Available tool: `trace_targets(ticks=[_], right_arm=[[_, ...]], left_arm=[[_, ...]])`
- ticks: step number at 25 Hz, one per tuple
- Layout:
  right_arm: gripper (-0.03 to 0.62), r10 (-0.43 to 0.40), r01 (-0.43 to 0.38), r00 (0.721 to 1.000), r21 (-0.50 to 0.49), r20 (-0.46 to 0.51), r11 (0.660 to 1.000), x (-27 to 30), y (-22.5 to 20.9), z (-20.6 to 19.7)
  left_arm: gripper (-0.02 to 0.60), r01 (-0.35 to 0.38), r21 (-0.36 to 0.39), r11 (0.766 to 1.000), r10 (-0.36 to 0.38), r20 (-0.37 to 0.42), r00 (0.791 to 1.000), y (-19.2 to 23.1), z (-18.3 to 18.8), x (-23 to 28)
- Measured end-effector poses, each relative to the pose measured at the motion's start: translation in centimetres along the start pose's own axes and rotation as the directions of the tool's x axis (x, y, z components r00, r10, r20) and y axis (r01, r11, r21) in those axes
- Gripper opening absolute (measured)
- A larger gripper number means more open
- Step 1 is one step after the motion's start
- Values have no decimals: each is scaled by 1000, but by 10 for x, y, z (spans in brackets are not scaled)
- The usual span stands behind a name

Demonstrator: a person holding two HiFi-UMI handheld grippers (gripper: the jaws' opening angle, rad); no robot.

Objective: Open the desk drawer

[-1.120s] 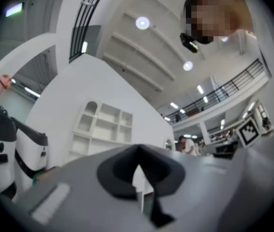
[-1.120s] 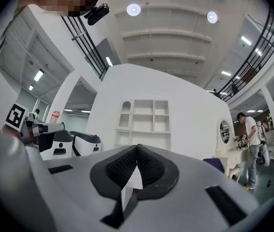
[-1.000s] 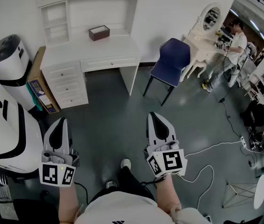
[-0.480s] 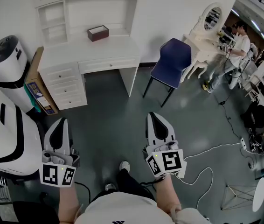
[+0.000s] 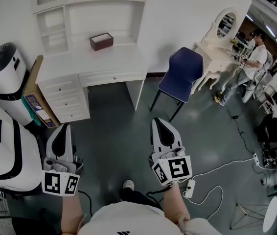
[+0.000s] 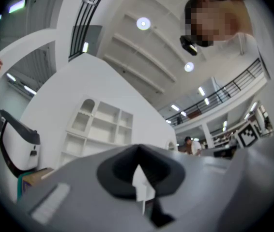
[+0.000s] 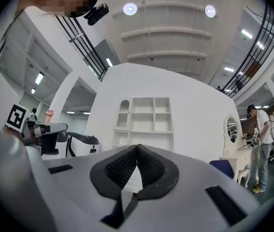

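The white desk [image 5: 92, 62] stands against the far wall under a shelf unit [image 5: 87, 9], some way ahead of both grippers. It has a wide centre drawer [image 5: 111, 76] and a stack of side drawers [image 5: 66, 100], all closed. My left gripper [image 5: 61, 129] and right gripper [image 5: 160, 123] are held side by side over the grey floor, pointing towards the desk, both shut and empty. The left gripper view has the shelf unit [image 6: 100, 124] beyond the closed left gripper [image 6: 138, 149]. In the right gripper view the shelf unit [image 7: 144, 122] stands past the closed right gripper [image 7: 137, 146].
A brown box [image 5: 101, 41] sits on the desktop. Two large white machines [image 5: 1, 146] and a cardboard box [image 5: 33, 99] crowd the left side. A blue chair [image 5: 180, 72] stands right of the desk, then a vanity table [image 5: 221, 28] and a person [image 5: 253, 58]. Cables [image 5: 217, 168] lie on the floor.
The desk, chair and machines have slid down and grown in the head view: I have walked closer to the desk. Both grippers keep their pose and stay shut.
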State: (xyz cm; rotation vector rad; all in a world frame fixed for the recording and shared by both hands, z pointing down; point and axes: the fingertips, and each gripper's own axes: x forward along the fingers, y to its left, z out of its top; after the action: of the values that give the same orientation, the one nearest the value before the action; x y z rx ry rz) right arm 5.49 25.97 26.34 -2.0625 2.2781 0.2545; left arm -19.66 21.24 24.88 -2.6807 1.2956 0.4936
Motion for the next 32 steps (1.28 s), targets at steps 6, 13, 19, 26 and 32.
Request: trace_targets(ticks=[6, 13, 19, 26, 32], right_arm=[[2, 21, -21, 1000, 9, 15, 1000, 38, -31, -1], [2, 51, -52, 998, 23, 27, 998, 69, -67, -9], [2, 69, -70, 997, 37, 30, 997, 88, -92, -18], [2, 85, -85, 996, 51, 11, 995, 115, -107, -35], [2, 70, -70, 997, 48, 13, 996, 157, -113, -43]], left_arm=[[6, -5, 10, 1000, 5, 7, 1000, -1, -9, 43], [6, -21, 30, 999, 21, 18, 1000, -12, -20, 86], [6, -25, 33, 999, 24, 13, 1000, -23, -33, 114], [6, -14, 29, 999, 15, -18, 1000, -21, -55, 145], [6, -1, 30, 1000, 2, -24, 1000, 6, -69, 177]])
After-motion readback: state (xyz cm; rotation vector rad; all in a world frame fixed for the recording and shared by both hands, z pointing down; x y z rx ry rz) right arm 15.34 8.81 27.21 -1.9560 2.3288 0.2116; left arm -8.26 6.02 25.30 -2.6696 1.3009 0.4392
